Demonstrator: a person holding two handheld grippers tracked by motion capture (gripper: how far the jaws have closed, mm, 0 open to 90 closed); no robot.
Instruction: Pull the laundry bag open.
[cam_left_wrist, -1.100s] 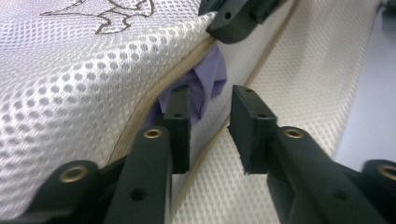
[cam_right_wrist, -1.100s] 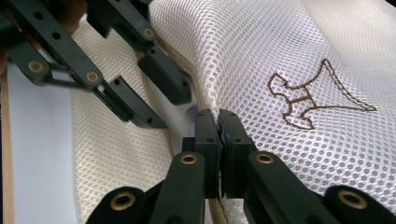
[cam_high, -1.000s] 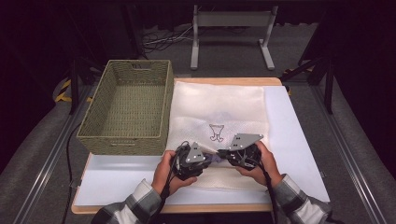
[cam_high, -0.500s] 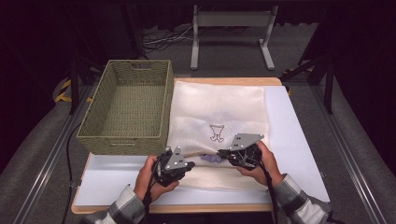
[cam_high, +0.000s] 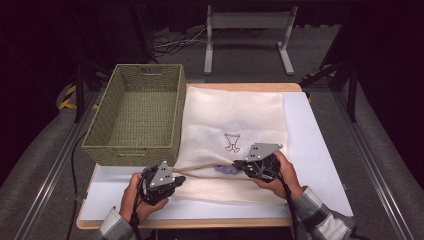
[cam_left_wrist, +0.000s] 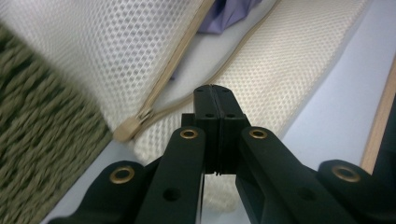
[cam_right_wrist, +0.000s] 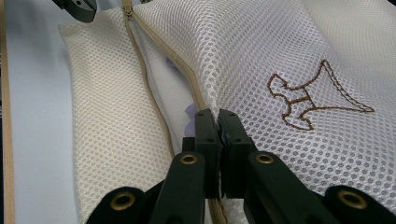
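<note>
left hand-held gripper (cam_high: 175, 179): black body, grey three-cornered plate on top with small dark holes. a black cable trails from it along the forearm. right hand-held gripper (cam_high: 239, 164): same build, black body, grey plate with dark holes, black cable running back over the wrist. in both gripper views the jaws are matte black blocks on flat black link arms; brass-coloured rivets at the pivots, small plain holes in the links, small dark screws near the jaw tips. both sleeves are plaid flannel, grey and white with darker lines.
</note>
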